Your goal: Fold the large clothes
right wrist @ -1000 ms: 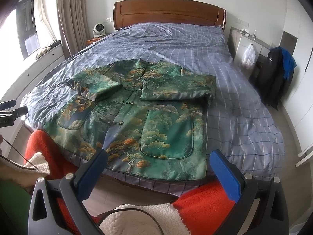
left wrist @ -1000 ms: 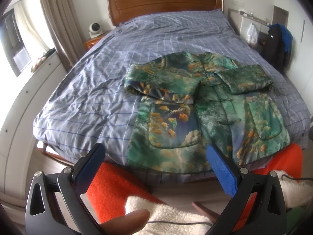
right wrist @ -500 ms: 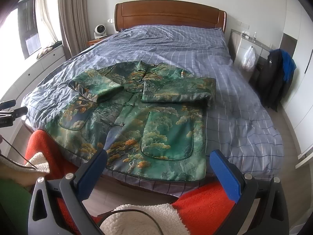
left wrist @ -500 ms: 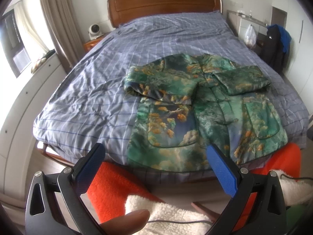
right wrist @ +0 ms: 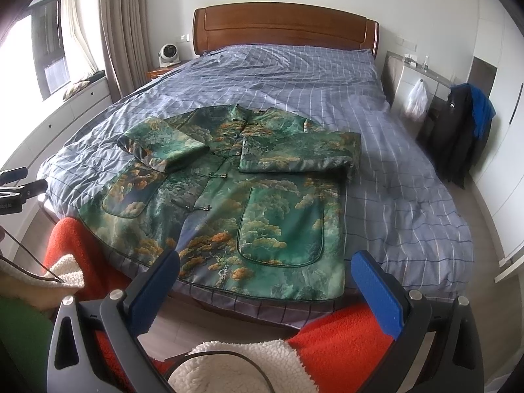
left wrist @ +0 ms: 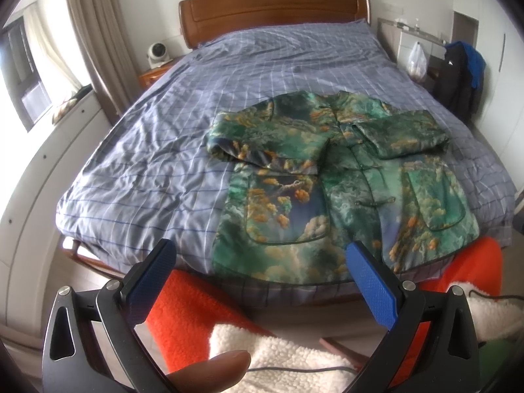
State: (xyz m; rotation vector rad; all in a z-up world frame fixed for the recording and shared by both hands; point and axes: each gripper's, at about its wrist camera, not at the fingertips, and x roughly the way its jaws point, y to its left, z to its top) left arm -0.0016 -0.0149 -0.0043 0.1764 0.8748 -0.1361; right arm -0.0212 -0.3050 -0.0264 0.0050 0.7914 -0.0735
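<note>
jacket [right wrist: 249, 196] lying at bed [right wrist: 409, 170] foot edge, sleeves folded in | looking padded, slippery satin, grab hem corners | both hand-held grippers, left [left wrist: 262, 262] and right [right wrist: 265, 270], hanging spread, holding nothing

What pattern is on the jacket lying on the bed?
The jacket is green with orange-leaved trees, clouds and dark piping, a landscape print. The right wrist view shows it best.

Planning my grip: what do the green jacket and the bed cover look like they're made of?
Jacket: seems a satin-like brocade, smooth with a slight sheen, printed or woven with trees and clouds; its puffy sleeve edges suggest padding, so it may slip and spring back. Bed cover: looks like matte woven cotton, checked, finely wrinkled.
</note>
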